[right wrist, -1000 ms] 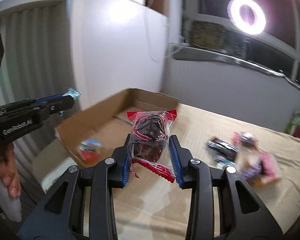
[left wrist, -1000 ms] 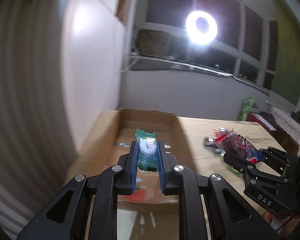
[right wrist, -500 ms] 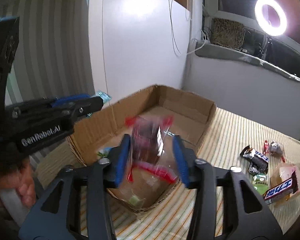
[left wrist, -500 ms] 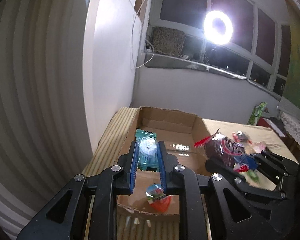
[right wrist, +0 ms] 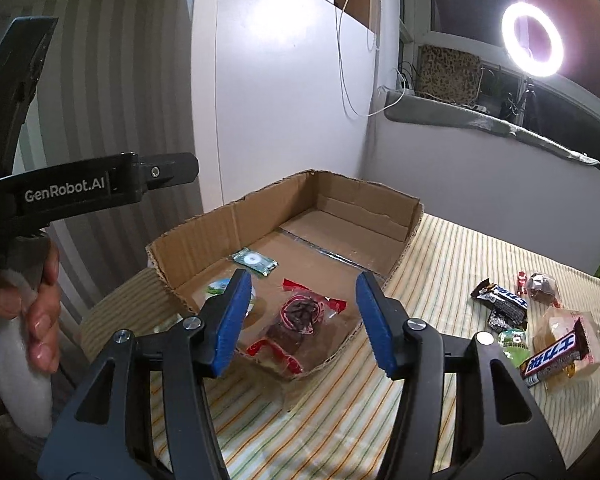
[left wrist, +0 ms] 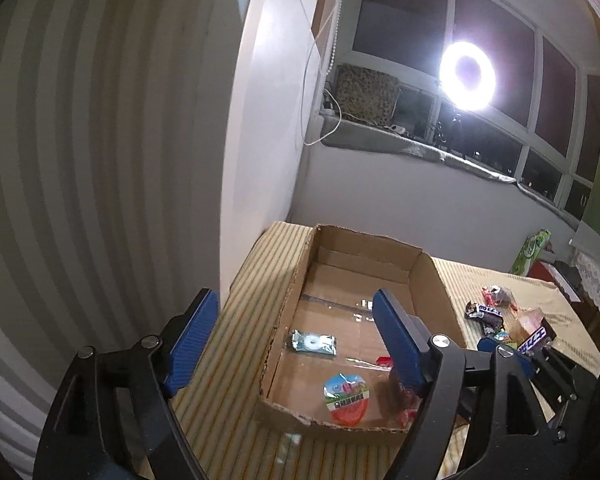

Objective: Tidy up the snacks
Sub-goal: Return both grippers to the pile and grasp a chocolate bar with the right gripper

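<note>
A shallow cardboard box (left wrist: 428,280) (right wrist: 408,216) sits on the striped tablecloth. Inside lie a green packet (left wrist: 314,342) (right wrist: 255,260), a round jelly cup (left wrist: 347,398) (right wrist: 220,286) and a red-edged dark snack packet (right wrist: 300,316), partly hidden in the left wrist view (left wrist: 400,396). My left gripper (left wrist: 292,332) is open and empty above the box's left side. My right gripper (right wrist: 302,316) is open and empty above the red packet.
Several loose snacks lie on the cloth right of the box: a black bar (right wrist: 502,298), a blue-lettered bar (right wrist: 556,356), a green jelly cup (right wrist: 512,340) and small wrapped sweets (right wrist: 540,284). A white wall stands left of the table. A ring light (right wrist: 534,40) glares behind.
Both grippers have opened. The green packet dropped from the left one and the red packet from the right one; both now lie in the box. Both grippers have pulled back.
</note>
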Demonstrator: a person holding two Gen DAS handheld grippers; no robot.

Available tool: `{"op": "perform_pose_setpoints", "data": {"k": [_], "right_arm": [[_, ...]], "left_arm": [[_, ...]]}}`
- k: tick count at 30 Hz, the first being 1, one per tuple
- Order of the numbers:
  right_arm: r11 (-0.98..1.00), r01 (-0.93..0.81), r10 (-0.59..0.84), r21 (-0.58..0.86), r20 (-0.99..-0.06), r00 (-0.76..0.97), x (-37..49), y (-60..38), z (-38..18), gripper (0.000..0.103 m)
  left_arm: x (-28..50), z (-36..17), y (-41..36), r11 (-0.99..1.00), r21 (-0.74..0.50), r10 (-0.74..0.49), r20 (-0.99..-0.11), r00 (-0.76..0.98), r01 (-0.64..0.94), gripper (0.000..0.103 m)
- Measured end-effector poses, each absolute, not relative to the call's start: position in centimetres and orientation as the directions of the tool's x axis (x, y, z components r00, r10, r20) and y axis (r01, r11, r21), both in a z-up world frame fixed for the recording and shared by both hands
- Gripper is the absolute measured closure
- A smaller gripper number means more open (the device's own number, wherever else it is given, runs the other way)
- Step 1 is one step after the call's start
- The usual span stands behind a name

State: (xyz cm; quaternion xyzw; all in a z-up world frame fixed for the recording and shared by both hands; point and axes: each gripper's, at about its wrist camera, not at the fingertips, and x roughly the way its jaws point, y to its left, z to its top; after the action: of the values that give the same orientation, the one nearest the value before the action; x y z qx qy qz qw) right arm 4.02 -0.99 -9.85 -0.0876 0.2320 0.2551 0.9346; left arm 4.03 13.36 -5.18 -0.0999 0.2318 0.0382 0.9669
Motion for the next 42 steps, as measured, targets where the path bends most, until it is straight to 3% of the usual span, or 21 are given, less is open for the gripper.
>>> {"op": "perform_pose_setpoints", "data": {"k": [14,27,31,33,42], "right_arm": [[0.914,-0.404,0.379,0.037,-0.432,0.818,2.1,-9.3,-9.5,0.045],[0.994,-0.055,0.093,0.094,-0.477,0.874,-1.2,-25.5,-11.4,0.043],[0.993,-0.055,0.097,0.1,-0.481,0.872,-0.8,-26.3,-11.3,0.036],[0.988,-0.09,0.14,0.125,-0.486,0.863,-0.1,-26.3,-11.3,0.023],[0.97,-0.183,0.242,0.16,-0.552,0.798,6.7,-25.3,-12.1,0.022]], "left_arm": [[2.7,-3.9,6.8,0.996,-0.089,-0.022,-0.454,0.891,-0.021,0.024],[3.1,-6.0,-7.5,0.956,-0.014,-0.258,-0.51,0.821,0.292,0.023],[3.2,-6.8,-9.3,0.939,-0.012,-0.296,-0.533,0.792,0.343,0.023],[3.5,-7.4,-9.6,0.936,-0.013,-0.3,-0.551,0.779,0.351,0.023],[6.4,-12.1,-10.6,0.921,-0.034,-0.312,-0.661,0.683,0.388,0.023]]}}
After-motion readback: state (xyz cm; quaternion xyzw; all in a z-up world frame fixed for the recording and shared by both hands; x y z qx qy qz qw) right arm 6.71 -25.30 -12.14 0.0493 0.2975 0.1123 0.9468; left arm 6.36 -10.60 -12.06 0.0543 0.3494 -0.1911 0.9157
